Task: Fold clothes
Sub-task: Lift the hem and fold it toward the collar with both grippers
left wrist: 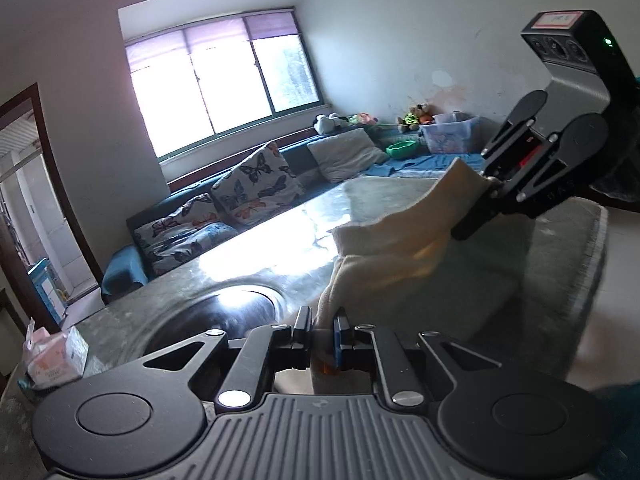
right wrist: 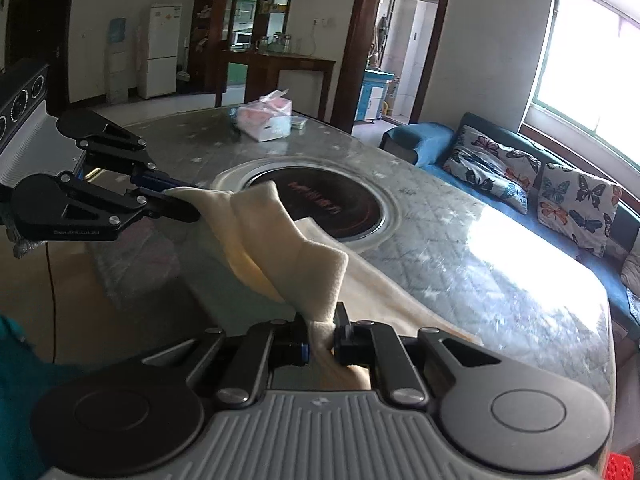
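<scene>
A cream fleece garment (left wrist: 384,244) hangs stretched between both grippers above the marble table (left wrist: 260,244). My left gripper (left wrist: 323,334) is shut on one edge of the garment. My right gripper (right wrist: 322,334) is shut on another edge of the garment (right wrist: 280,236), and part of the cloth lies on the table (right wrist: 480,248) below. The right gripper shows in the left wrist view (left wrist: 478,204) at the upper right. The left gripper shows in the right wrist view (right wrist: 182,200) at the left. Both hold the cloth a little above the table.
A round inset hotplate (right wrist: 332,208) sits in the table's middle. A pink tissue pack (right wrist: 266,118) stands at the far end. A blue sofa with butterfly cushions (right wrist: 560,200) runs along the window side. A wooden counter (right wrist: 288,68) stands beyond the table.
</scene>
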Action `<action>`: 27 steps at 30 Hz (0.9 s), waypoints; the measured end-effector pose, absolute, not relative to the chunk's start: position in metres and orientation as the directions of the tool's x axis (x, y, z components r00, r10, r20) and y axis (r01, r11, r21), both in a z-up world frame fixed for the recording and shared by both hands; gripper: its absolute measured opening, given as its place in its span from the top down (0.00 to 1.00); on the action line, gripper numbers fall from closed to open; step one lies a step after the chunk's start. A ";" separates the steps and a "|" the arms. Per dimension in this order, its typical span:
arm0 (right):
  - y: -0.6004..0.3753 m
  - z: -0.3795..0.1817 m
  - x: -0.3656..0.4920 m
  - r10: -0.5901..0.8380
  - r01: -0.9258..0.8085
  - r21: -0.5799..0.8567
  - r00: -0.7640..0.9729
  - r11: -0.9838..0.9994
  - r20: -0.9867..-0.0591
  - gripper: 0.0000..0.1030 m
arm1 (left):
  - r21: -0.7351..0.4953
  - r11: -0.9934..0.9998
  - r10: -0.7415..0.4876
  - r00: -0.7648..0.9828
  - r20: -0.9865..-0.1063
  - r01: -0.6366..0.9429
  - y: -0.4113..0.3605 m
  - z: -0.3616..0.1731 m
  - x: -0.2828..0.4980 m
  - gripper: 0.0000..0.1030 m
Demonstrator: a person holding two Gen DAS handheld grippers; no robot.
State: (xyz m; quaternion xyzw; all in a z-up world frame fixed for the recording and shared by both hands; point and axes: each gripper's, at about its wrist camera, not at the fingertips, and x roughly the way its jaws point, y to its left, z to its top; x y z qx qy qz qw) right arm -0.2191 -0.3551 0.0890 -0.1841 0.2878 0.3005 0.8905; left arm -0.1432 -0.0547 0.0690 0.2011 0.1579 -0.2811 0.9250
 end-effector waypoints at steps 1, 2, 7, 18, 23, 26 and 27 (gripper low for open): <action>-0.355 0.089 -0.209 0.424 -0.637 -0.155 0.655 0.755 -0.625 0.91 | 0.278 0.765 -0.452 0.793 -0.409 0.580 -0.056 0.068 -0.131 0.89; -0.355 0.088 -0.198 0.416 -0.631 -0.155 0.656 0.760 -0.629 0.91 | 0.274 0.770 -0.445 0.793 -0.416 0.576 -0.058 0.067 -0.119 0.89; -0.356 0.076 -0.140 0.379 -0.600 -0.141 0.653 0.788 -0.656 0.91 | 0.235 0.801 -0.402 0.785 -0.471 0.551 -0.070 0.055 -0.056 0.89; -0.377 0.034 -0.075 0.312 -0.447 -0.037 0.677 0.894 -0.666 0.76 | 0.190 0.862 -0.281 0.755 -0.592 0.470 -0.081 0.005 0.016 0.77; -0.390 0.022 -0.060 0.281 -0.364 0.010 0.700 0.931 -0.657 0.62 | 0.172 0.887 -0.251 0.762 -0.597 0.428 -0.071 0.008 0.020 0.74; -0.405 0.028 -0.059 0.266 -0.301 0.053 0.728 0.952 -0.632 0.62 | 0.169 0.904 -0.226 0.773 -0.593 0.394 -0.066 0.012 0.015 0.74; -0.406 0.030 -0.060 0.266 -0.297 0.058 0.731 0.953 -0.628 0.62 | 0.169 0.909 -0.218 0.779 -0.589 0.382 -0.065 0.014 0.013 0.74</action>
